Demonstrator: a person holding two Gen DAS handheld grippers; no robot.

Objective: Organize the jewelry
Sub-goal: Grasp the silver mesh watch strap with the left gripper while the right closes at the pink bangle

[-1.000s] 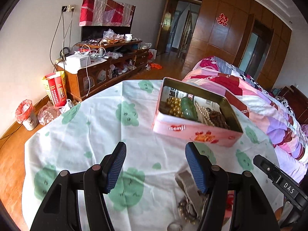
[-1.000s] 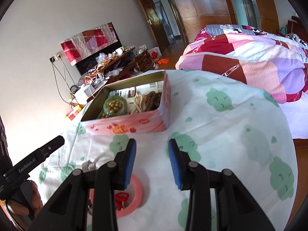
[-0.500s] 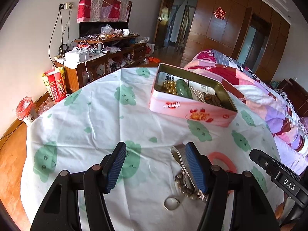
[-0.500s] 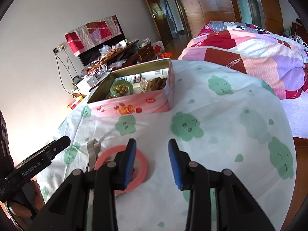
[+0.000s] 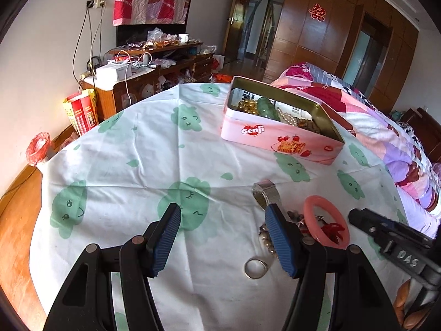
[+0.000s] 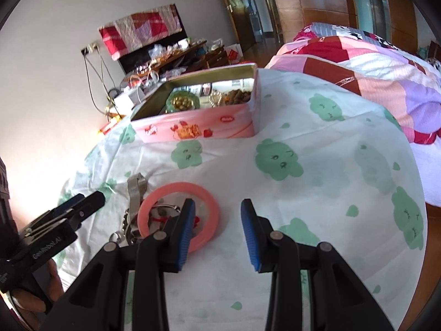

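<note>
An open pink tin (image 5: 278, 138) holding beads and a green bangle stands at the far side of the clothed table (image 5: 124, 165). Nearer lies a small heap: a pink bangle (image 5: 318, 199), a silver watch band (image 5: 266, 193), a bead bracelet (image 5: 265, 237) and a silver ring (image 5: 255, 268). My left gripper (image 5: 222, 237) hovers open just left of the heap, its right finger over the beads. In the right wrist view my right gripper (image 6: 217, 231) is open with nothing between its pads, its left finger over the pink bangle (image 6: 179, 186). The tin (image 6: 198, 129) is beyond.
A bed with a patchwork quilt (image 6: 372, 63) borders the table on the right. A cluttered wooden TV cabinet (image 5: 143, 77) stands against the far wall, with a red bin (image 5: 37, 149) on the floor to the left. Each gripper appears in the other's view.
Both grippers have drawn back from the tin and dipped, so the jewelry heap now shows more fully in front of them. Neither gripper's opening has changed.
</note>
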